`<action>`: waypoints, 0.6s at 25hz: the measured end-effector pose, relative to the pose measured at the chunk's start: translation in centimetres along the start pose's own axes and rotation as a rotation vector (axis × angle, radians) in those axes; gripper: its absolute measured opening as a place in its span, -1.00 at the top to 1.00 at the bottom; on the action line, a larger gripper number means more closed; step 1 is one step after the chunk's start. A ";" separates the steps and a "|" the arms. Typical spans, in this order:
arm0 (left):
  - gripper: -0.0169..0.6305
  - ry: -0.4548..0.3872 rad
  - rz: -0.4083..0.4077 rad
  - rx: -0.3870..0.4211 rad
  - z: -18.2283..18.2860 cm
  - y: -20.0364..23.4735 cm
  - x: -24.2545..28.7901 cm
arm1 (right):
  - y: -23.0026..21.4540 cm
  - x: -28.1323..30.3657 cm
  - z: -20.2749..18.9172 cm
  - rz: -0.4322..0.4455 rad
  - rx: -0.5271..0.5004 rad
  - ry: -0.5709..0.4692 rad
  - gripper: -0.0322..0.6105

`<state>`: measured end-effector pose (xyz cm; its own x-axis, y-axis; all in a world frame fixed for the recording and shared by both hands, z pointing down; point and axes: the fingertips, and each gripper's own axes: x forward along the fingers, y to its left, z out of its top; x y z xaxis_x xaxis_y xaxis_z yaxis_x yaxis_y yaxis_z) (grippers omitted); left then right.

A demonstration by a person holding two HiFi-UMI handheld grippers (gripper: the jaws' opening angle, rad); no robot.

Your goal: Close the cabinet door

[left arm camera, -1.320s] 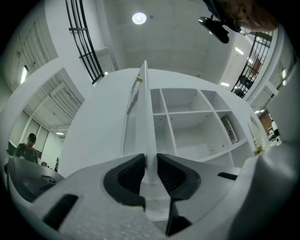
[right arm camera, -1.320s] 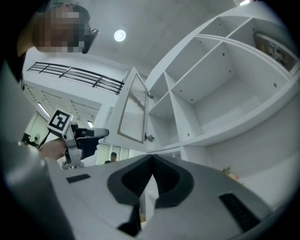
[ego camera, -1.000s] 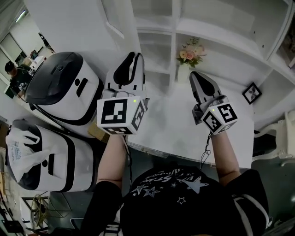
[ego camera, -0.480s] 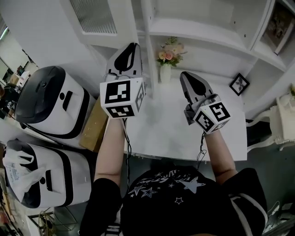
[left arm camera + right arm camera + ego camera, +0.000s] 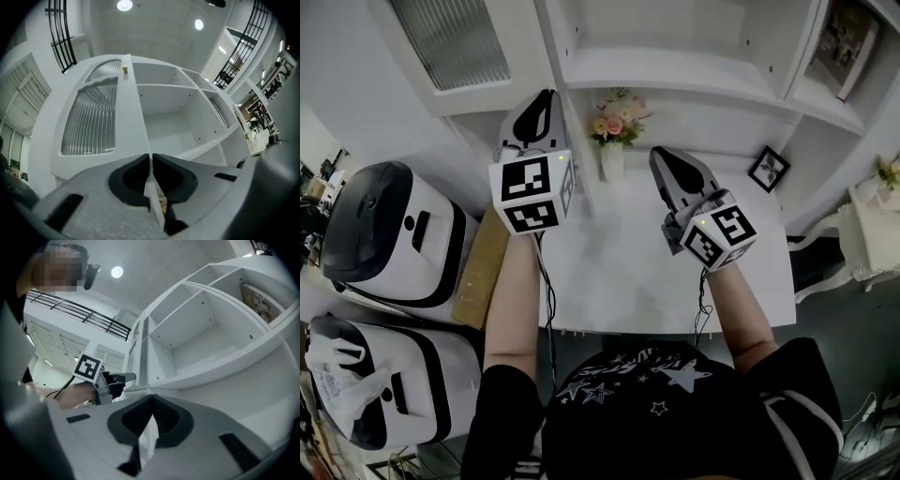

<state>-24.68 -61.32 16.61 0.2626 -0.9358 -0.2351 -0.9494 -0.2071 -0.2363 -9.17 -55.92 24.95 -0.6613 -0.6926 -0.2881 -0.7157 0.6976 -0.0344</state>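
The white cabinet door (image 5: 455, 42) with a ribbed glass pane (image 5: 91, 117) stands open at the left of the white shelf cabinet (image 5: 675, 66). My left gripper (image 5: 547, 94) is shut with nothing between its jaws. Its tips (image 5: 151, 154) point at the door's free edge just below the pane, and I cannot tell whether they touch it. In the right gripper view the left gripper (image 5: 112, 380) is seen nose-on to that edge. My right gripper (image 5: 659, 153) hovers over the desk, shut and empty, and points at the open shelves (image 5: 197, 333).
A vase of flowers (image 5: 612, 141) and a small picture frame (image 5: 767, 169) stand at the back of the white desk (image 5: 628, 272). Two white appliances (image 5: 384, 239) (image 5: 394, 380) and a cardboard box (image 5: 478, 267) sit at the left. A white chair (image 5: 853, 253) is at the right.
Both grippers have moved forward toward the cabinet, the left one farther. The head view has swung so that the open door's ribbed pane now shows at the upper left.
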 end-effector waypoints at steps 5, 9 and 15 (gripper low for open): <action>0.86 0.005 0.000 -0.006 -0.4 0.0 1.4 | -1.2 -0.1 0.1 -0.012 -0.001 -0.004 0.88; 0.86 0.011 0.004 0.003 -0.7 0.1 2.6 | -1.8 -0.1 0.0 -0.013 -0.002 -0.004 0.88; 0.87 0.023 0.017 0.007 -1.0 0.3 3.7 | -2.5 -0.1 -0.4 -0.003 0.011 0.000 0.88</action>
<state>-24.18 -65.10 16.60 0.2426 -0.9454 -0.2178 -0.9523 -0.1893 -0.2392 -7.43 -57.67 25.44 -0.6588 -0.6950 -0.2880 -0.7155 0.6972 -0.0457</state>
